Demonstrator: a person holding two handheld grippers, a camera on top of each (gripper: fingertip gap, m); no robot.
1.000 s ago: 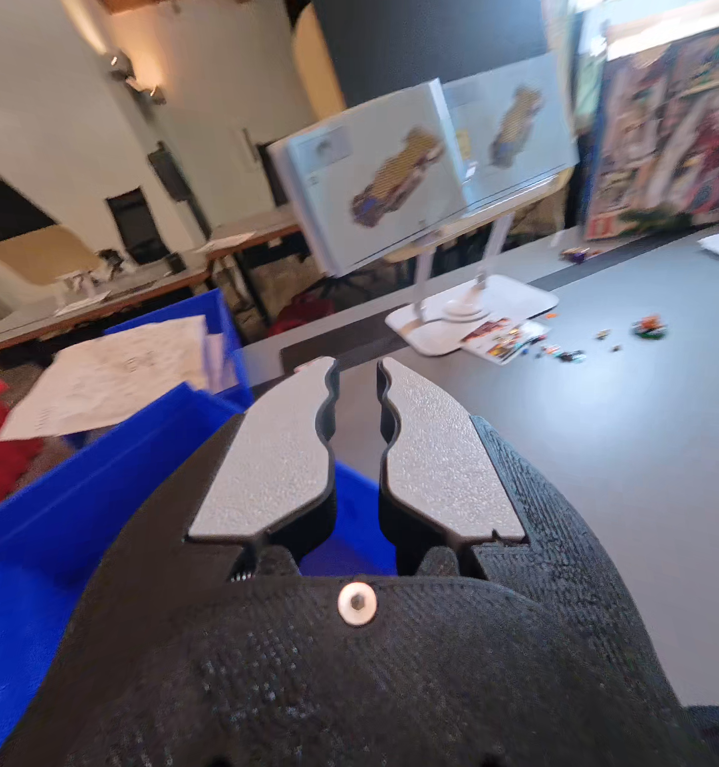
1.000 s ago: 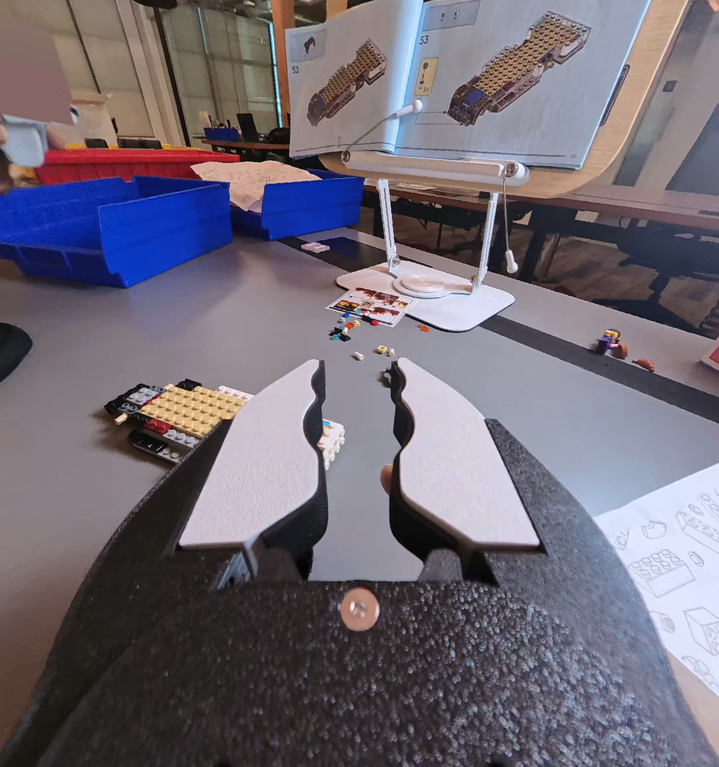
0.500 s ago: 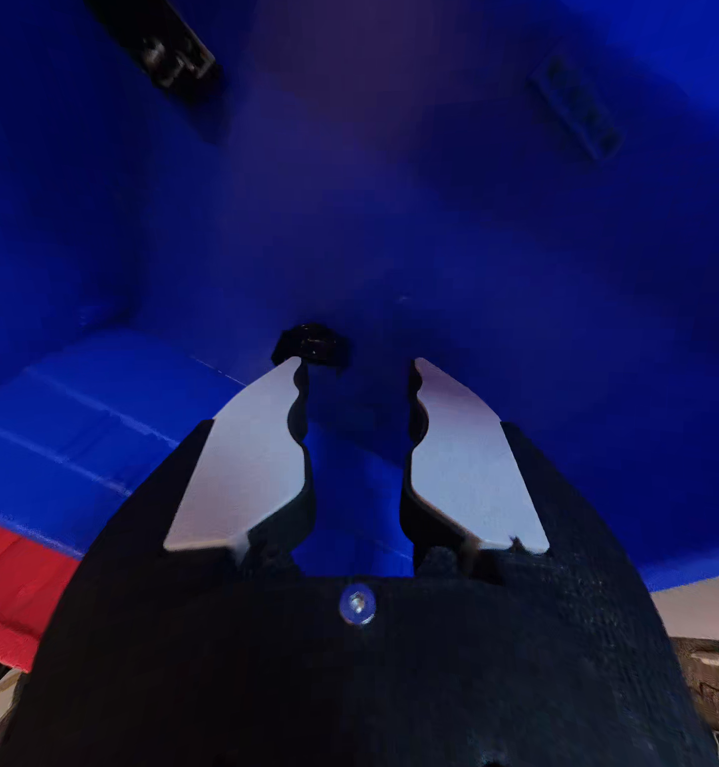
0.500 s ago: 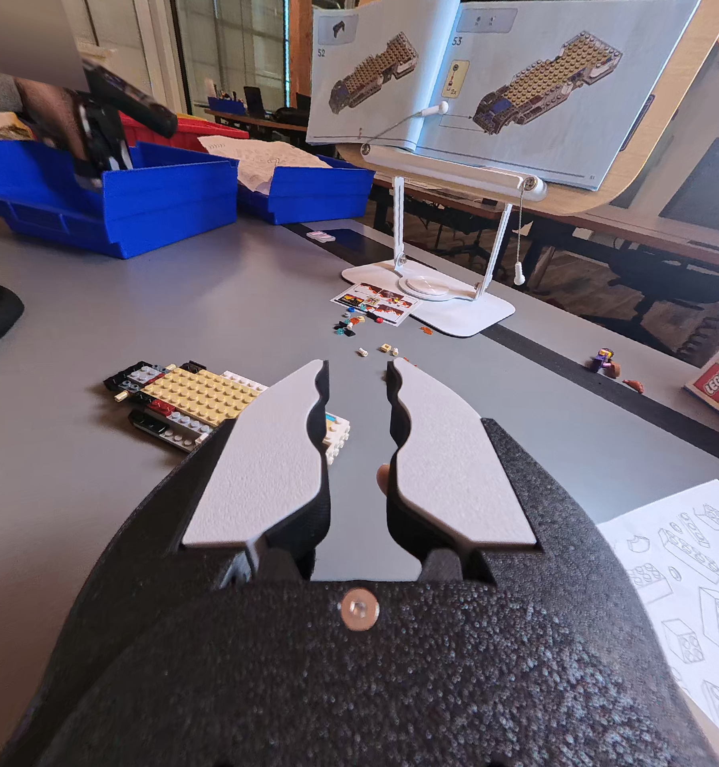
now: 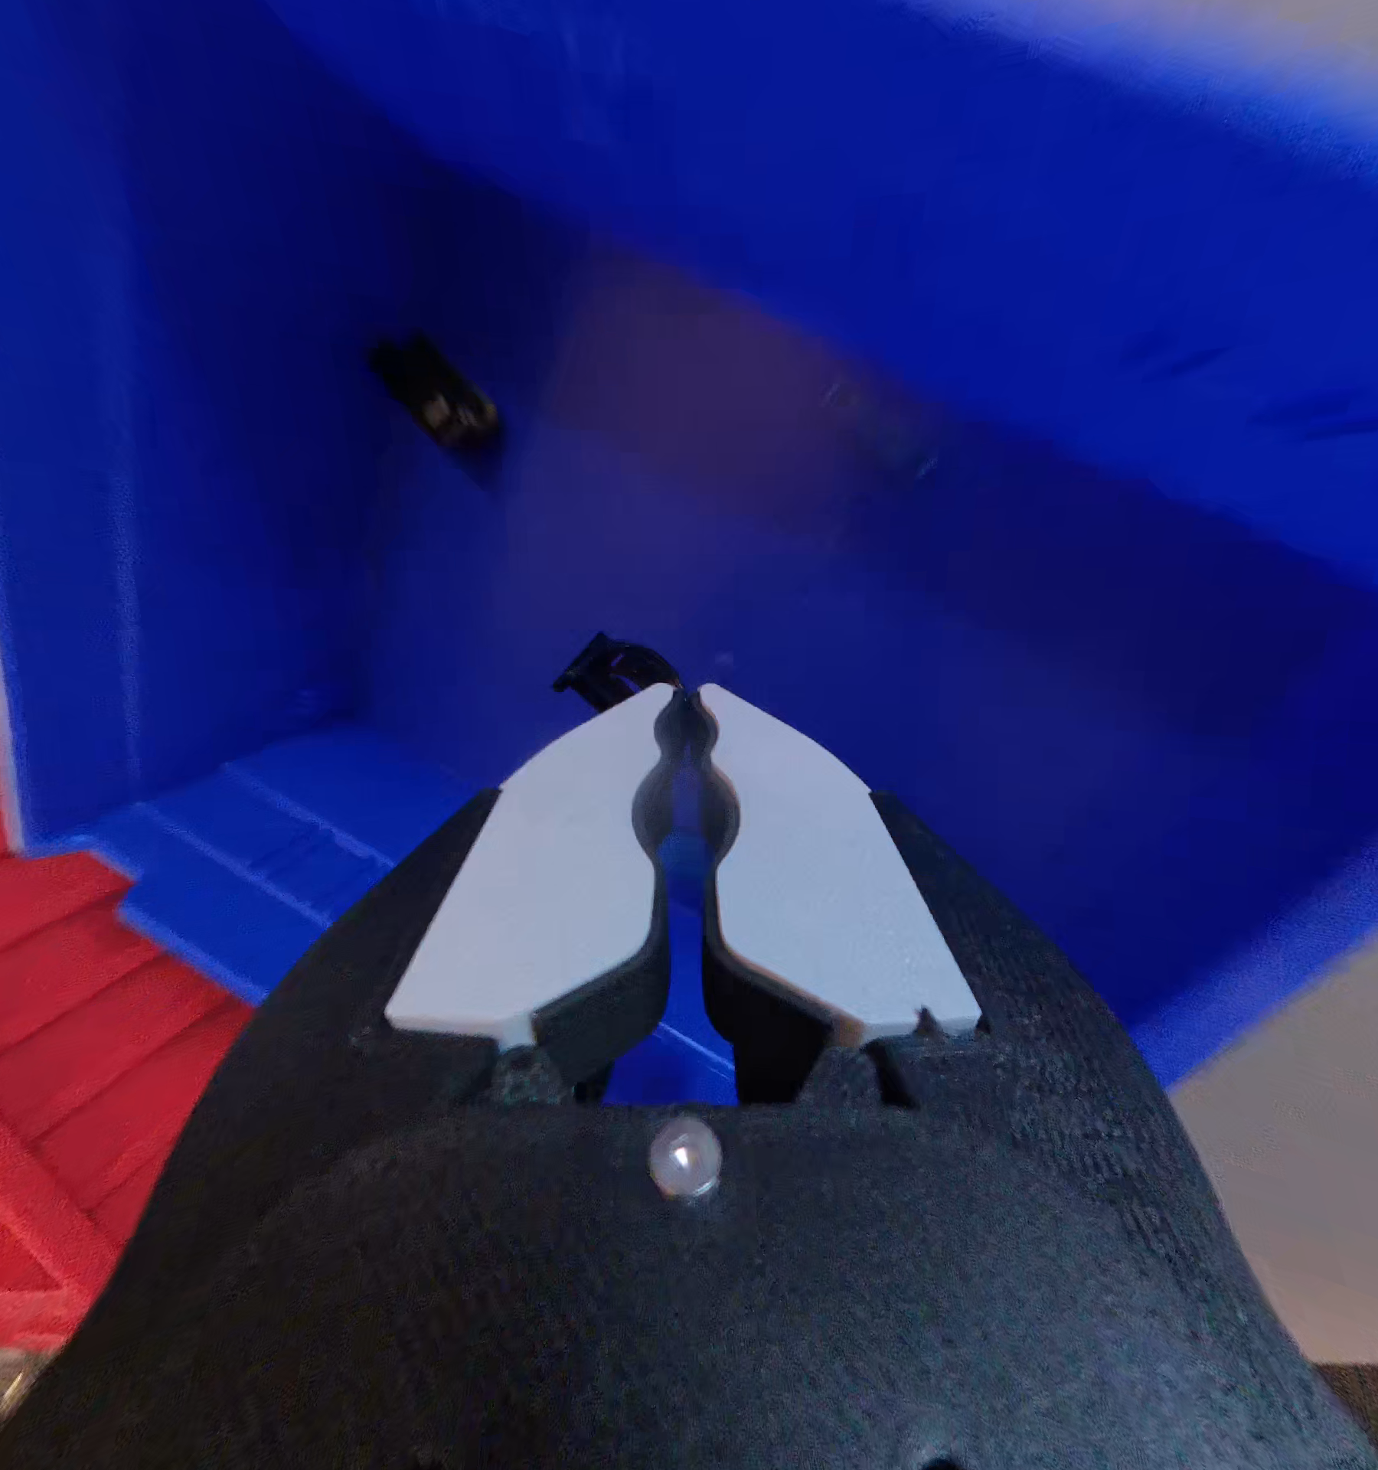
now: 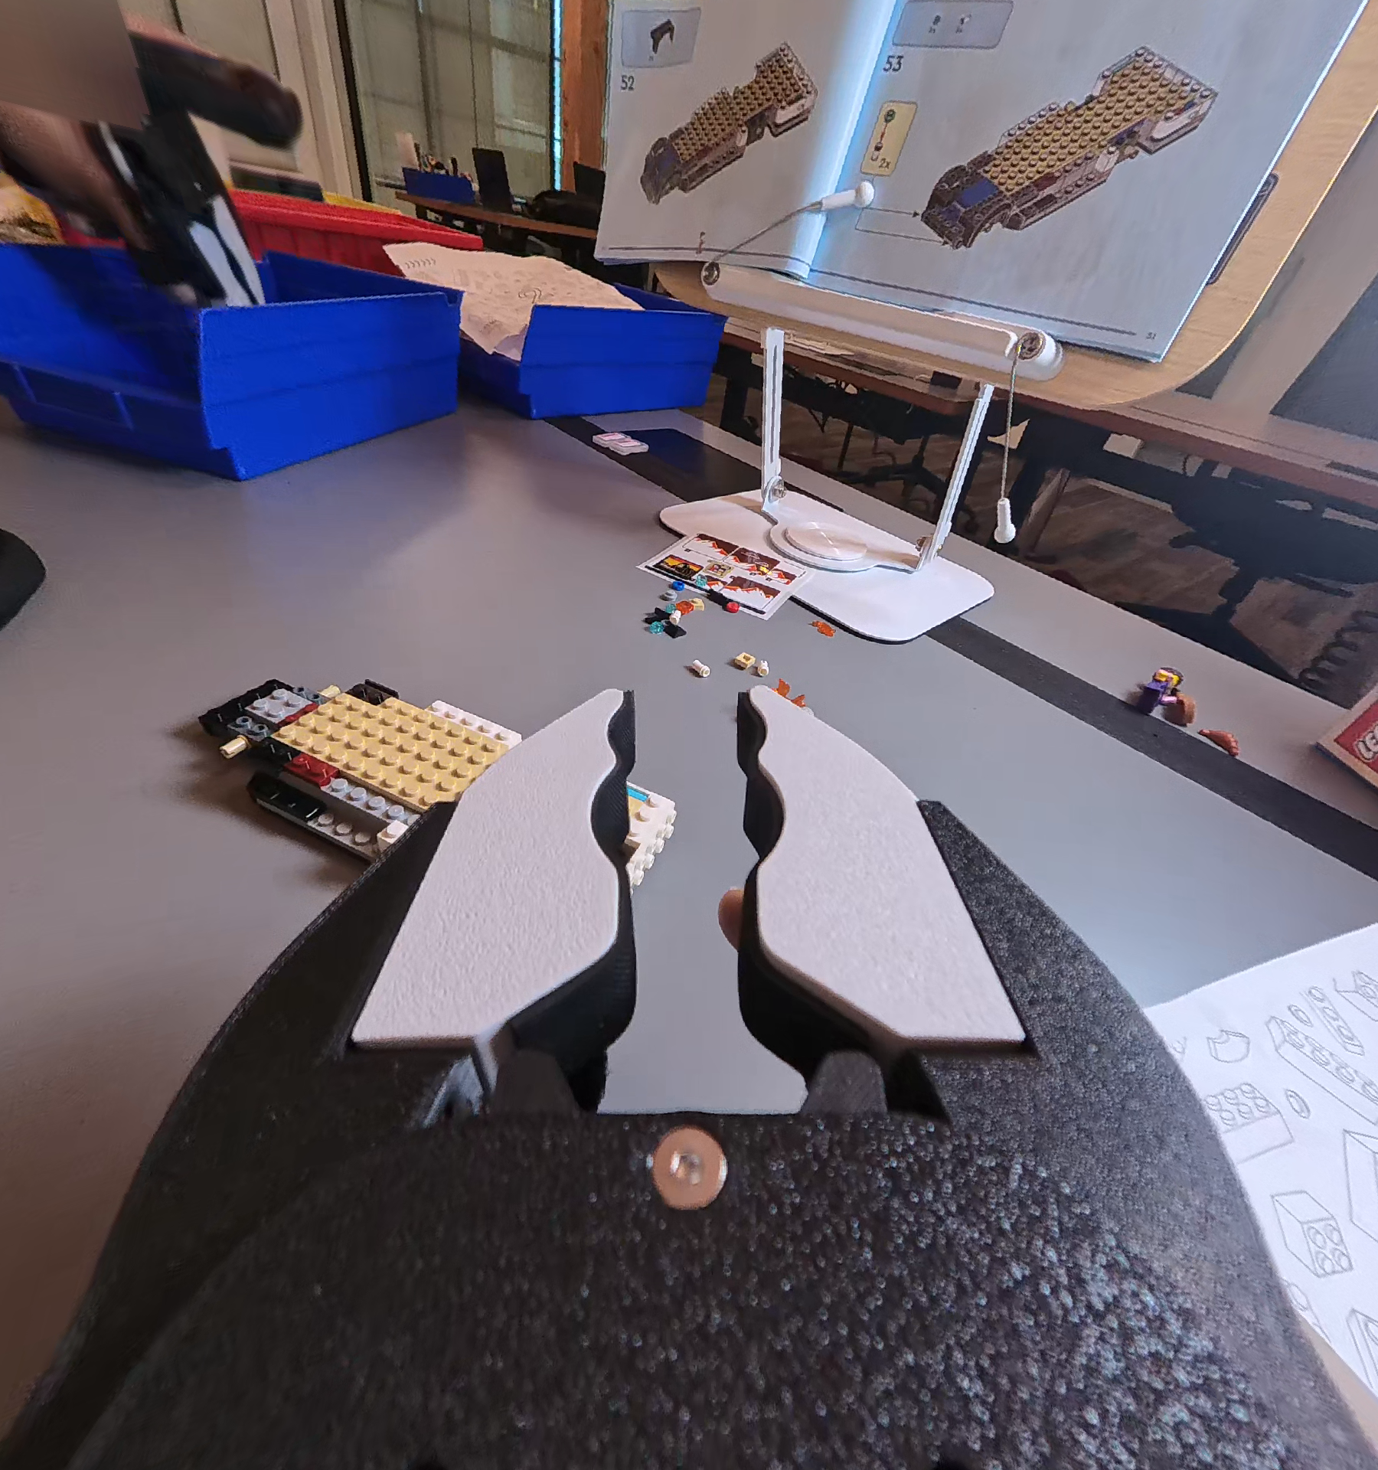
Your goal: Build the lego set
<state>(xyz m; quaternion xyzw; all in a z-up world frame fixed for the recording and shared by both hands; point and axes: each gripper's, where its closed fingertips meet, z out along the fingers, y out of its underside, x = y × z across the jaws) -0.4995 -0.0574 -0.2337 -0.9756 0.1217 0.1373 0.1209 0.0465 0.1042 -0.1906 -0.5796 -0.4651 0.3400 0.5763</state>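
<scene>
Left claw [image 5: 686, 694] clenched on small black piece [image 5: 614, 664] inside blue bin [image 5: 988, 477]; right claw [image 6: 686, 700] released above grey table [image 6: 431, 557].

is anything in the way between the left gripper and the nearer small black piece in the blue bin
Nothing visible. The left gripper has its tips shut right on the end of the small black piece inside the blue bin. Farther back lies another black piece, off the line.
</scene>
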